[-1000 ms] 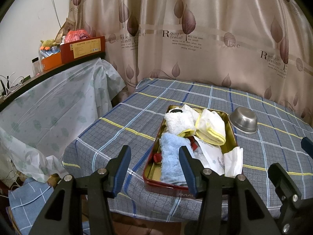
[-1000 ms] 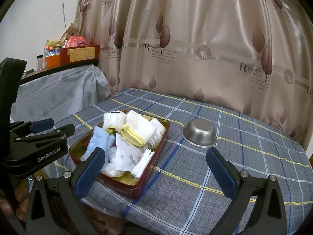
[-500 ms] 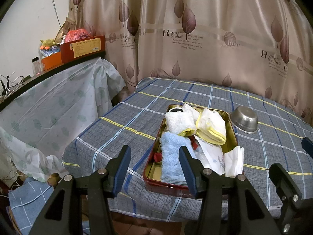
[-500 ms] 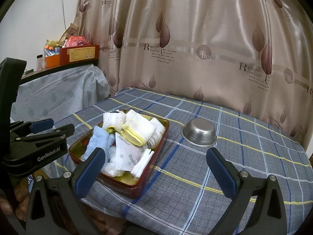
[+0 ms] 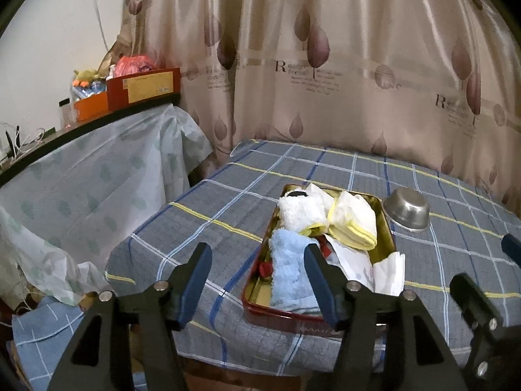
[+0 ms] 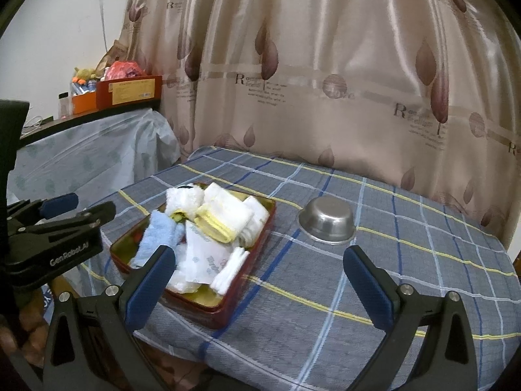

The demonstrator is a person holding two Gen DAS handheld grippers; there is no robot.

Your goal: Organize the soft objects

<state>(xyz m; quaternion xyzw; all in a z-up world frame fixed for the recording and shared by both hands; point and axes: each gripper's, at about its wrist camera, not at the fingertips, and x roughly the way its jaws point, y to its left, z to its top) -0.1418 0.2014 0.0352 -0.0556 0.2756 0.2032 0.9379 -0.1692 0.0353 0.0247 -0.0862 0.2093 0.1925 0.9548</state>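
Since the earlier frame, only the left claw [image 5: 257, 280] has changed: its jaws are opening and stand wider apart, with nothing gripped between them. Both hands otherwise hold their positions. Past its right pad, the near end of the blue towel [image 5: 288, 268] is visible, well clear of the pads.

Right claw [image 6: 257, 285]: jaws spread wide apart, empty, hovering above the near edge of the bench [image 6: 374, 277]. The left claw body shows at the left edge of the right wrist view.

Red tin tray [image 6: 195, 306]: rests on the checked blue-grey cloth covering the bench, near its front left corner. It contains all the soft items:
- blue towel, along the tray's left side;
- fluffy white cloth [image 5: 301, 211], at the far end;
- yellow-edged folded cloth [image 5: 353, 224], beside the white cloth, toward the right;
- printed white packet [image 6: 205, 260], in the middle, toward the near end;
- folded white tissues [image 6: 229, 272], leaning at the tray's near right corner.

Small red items lie partly hidden under the towel; what they are cannot be told.

Steel bowl [image 6: 327, 220]: sits upside down on the cloth, just right of the tray, not touching it.

Leaf-patterned curtain [image 6: 325, 65]: hangs behind the bench. A covered shelf [image 5: 81, 127] with boxes stands at the left.
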